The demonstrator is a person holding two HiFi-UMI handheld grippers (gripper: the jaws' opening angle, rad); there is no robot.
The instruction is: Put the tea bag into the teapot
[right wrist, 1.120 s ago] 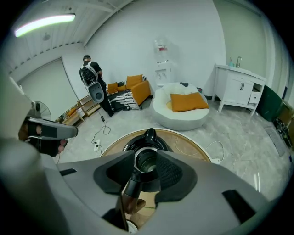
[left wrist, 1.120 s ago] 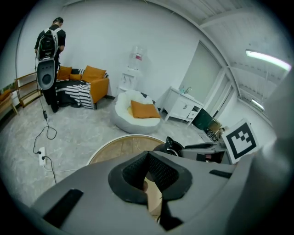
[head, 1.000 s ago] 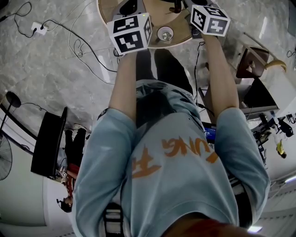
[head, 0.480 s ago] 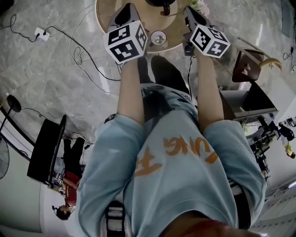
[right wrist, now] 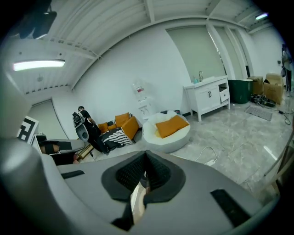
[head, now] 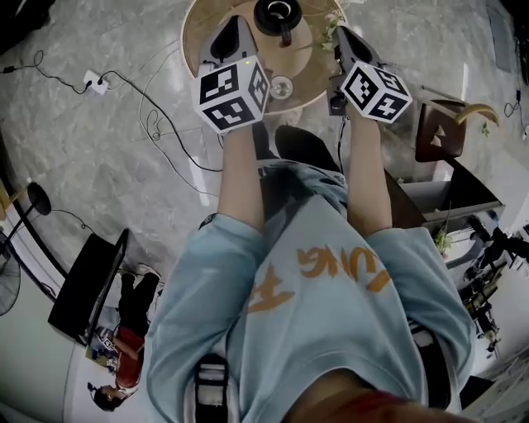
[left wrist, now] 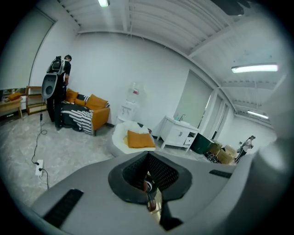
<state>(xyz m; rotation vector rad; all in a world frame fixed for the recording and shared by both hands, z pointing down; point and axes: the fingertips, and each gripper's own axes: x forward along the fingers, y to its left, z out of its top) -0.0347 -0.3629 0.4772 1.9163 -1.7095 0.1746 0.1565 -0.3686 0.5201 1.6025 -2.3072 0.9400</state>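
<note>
The left hand-held gripper (head: 232,29) and the right hand-held gripper (head: 341,37) are both hanging shut above the round worktop (head: 198,41). The black teapot (head: 277,15) is sitting on it, between their tips. I cannot see the tea bag.

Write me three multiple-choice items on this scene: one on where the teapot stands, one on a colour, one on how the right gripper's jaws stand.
1. Where is the teapot?
A on the floor; B on the round table; C on a chair.
2. What colour is the cushion on the white seat?
A orange; B green; C blue.
3. How do the jaws of the right gripper stand?
A wide apart; B clamped on a handle; C together.
Answers: B, the head view shows it on the wooden top; A, the left gripper view shows it orange; C, its own view shows them meeting.
</note>
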